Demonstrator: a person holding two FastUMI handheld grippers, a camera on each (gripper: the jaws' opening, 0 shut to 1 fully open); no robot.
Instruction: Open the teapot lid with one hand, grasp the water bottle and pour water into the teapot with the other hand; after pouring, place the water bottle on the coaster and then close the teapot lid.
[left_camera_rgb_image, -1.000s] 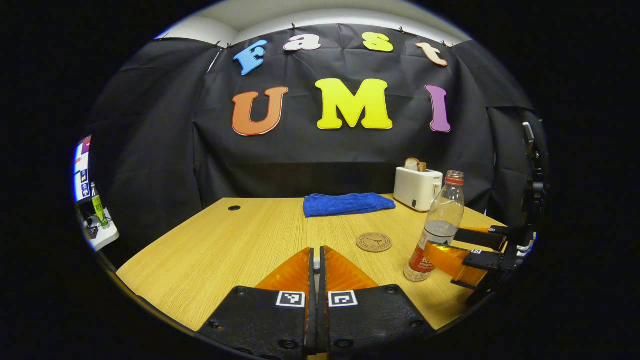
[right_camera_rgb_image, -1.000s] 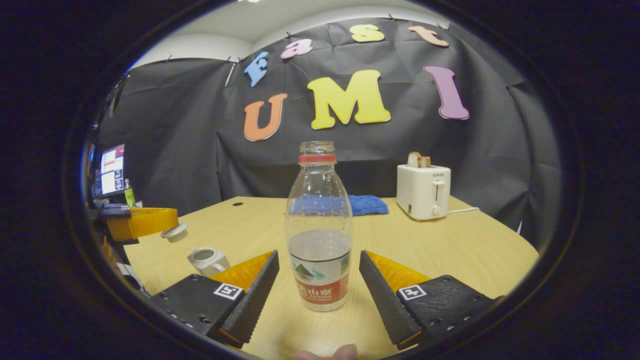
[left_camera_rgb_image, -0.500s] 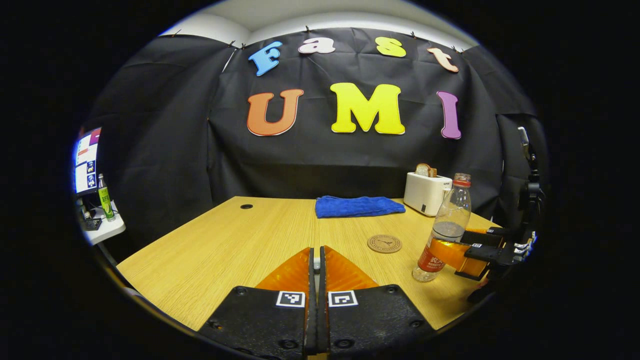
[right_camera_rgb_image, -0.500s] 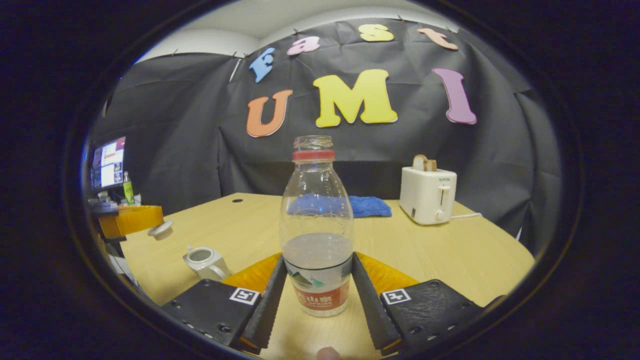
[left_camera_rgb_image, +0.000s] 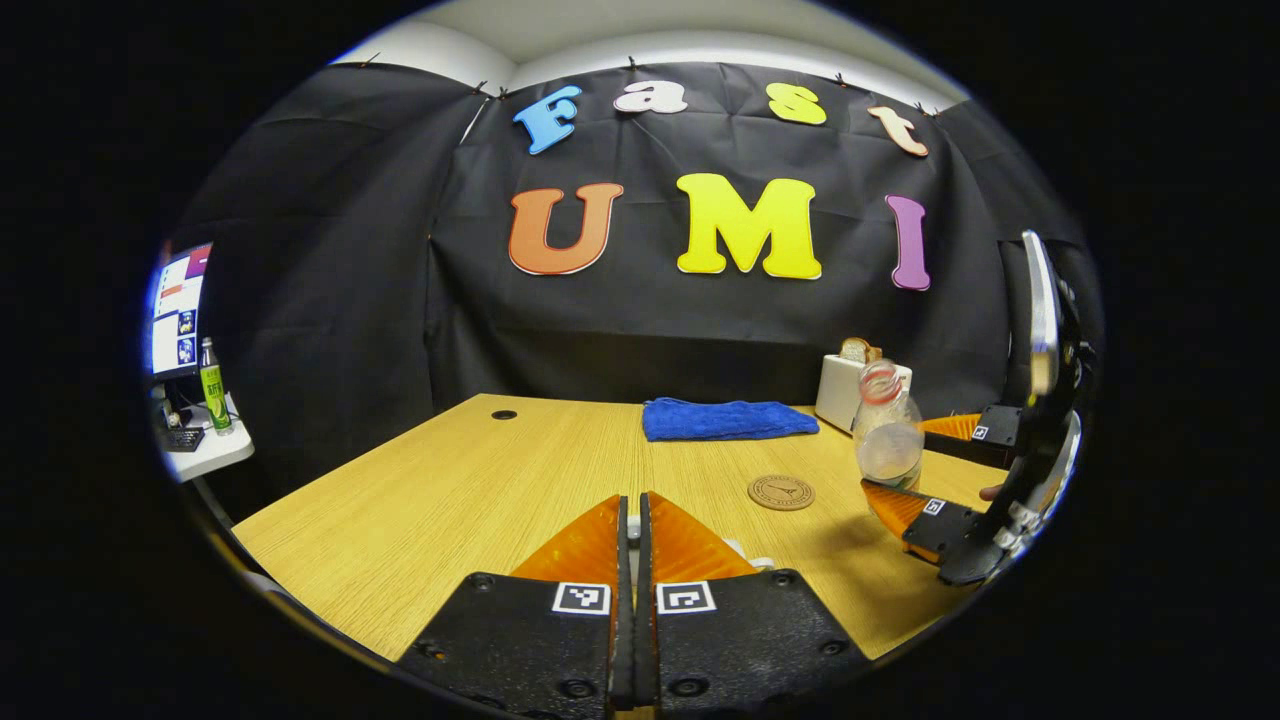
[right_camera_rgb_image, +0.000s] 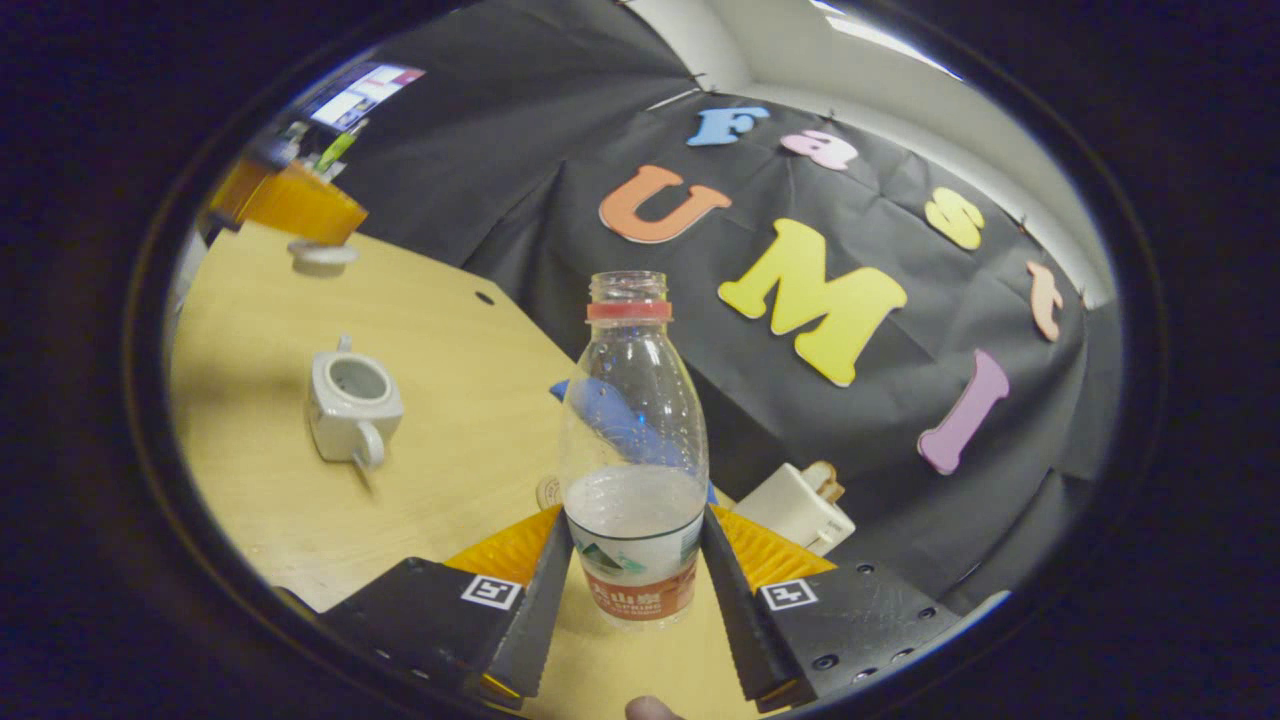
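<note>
Right gripper view: right gripper clamps the uncapped clear plastic water bottle, tilted; open white ceramic teapot sits ahead-left. Left gripper, fingers together, holds the white lid. Pouring step: next, bring the mouth over the opening.

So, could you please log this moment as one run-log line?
phase: pour approach | right tongs: shut on clear plastic water bottle, tilted | left tongs: holding white lid | white ceramic teapot: open | round cork coaster: bare

Teapot lid half-hidden, small
</note>
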